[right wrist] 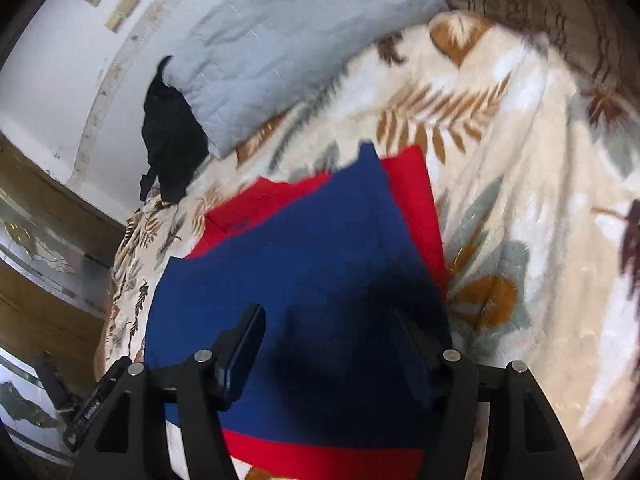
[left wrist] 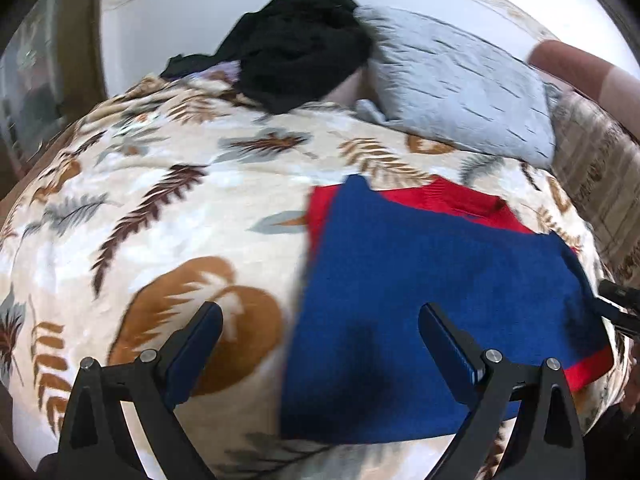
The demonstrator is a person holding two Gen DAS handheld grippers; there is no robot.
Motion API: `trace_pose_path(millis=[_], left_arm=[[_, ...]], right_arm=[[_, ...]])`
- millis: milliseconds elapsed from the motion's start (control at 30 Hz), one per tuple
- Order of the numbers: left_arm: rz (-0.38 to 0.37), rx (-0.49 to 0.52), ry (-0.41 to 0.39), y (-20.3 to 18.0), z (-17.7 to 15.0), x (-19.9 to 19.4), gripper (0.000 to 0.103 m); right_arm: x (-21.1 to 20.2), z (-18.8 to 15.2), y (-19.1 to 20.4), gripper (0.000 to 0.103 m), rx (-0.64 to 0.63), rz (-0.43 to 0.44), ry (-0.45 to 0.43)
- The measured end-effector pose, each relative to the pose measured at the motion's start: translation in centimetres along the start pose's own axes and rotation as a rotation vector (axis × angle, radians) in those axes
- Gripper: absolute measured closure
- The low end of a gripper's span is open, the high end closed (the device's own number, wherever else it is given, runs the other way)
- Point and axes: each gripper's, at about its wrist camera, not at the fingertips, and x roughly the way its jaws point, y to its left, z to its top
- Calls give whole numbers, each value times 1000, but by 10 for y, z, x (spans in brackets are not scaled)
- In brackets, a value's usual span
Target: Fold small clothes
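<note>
A blue and red knit garment (left wrist: 432,292) lies folded flat on the leaf-print blanket (left wrist: 168,216), blue layer on top and red edges showing at its far and near sides. My left gripper (left wrist: 320,312) hovers open above its left edge; one finger is over the blanket, the other over the blue cloth, and it holds nothing. In the right wrist view the same garment (right wrist: 304,264) fills the middle. My right gripper (right wrist: 328,314) stands open just above the blue layer with nothing between its fingers. A black garment (left wrist: 296,48) lies heaped at the far end.
A grey pillow (left wrist: 460,92) lies beside the black heap against the white wall. A person's forearm (left wrist: 580,72) shows at the upper right. The blanket (right wrist: 520,184) spreads bare to the garment's right. Wooden furniture with glass (right wrist: 44,248) stands beyond the bed's left edge.
</note>
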Motion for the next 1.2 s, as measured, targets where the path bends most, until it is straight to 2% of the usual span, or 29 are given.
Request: trace_pose_path(millis=[67,133,200,233,333,400,433,467,500,533,633,700,800,933,1000,1033,1100,1200], left_arm=[[-12,-33,30,12,-2,8,5],[-10,-55,85,19,-7,19,5],[-12,-46,148,21,-11,32,5],[-6,-44,153,20,-11,32,5],[-25,-41,105,18,-9,22,5],[-4,-15,61,15,-7,16,5],[12,1,68,14,-6,19,5],[32,21,104,13,-8,28,5],[55,32,176,14,-13,42,5],[55,18,191,17,-15,44,5],[35,-17,116,18,-10,26,5],[39,6,58,8,-1,12,5],[-2,38,31,-12,10,9,5],[-18,55,46,-30,13,20,5],[-22,55,54,-33,9,23,5],[-24,58,59,-34,8,24,5],[-24,63,58,-35,4,27,5],[-30,57,70,-35,1,29,5]], right_arm=[[0,-7,11,34,-53,34,-5],[18,-13,11,34,-83,-18,47],[21,-17,8,34,-85,-31,37],[20,-16,9,34,-88,-33,35],[22,-18,9,34,-89,-32,40],[20,-19,5,34,-81,-15,29],[20,-19,3,34,-75,-8,25],[20,-18,3,34,-69,-3,22],[20,-17,1,34,-67,1,21],[20,-17,1,34,-66,4,20],[16,-16,-1,34,-44,12,23],[9,-13,0,34,-17,25,19],[1,1,6,34,-7,67,-2],[22,32,-2,34,40,90,27],[36,44,-23,34,100,8,39],[38,46,-34,34,138,0,32],[31,46,-43,34,205,53,8],[22,49,-25,34,115,26,-26]])
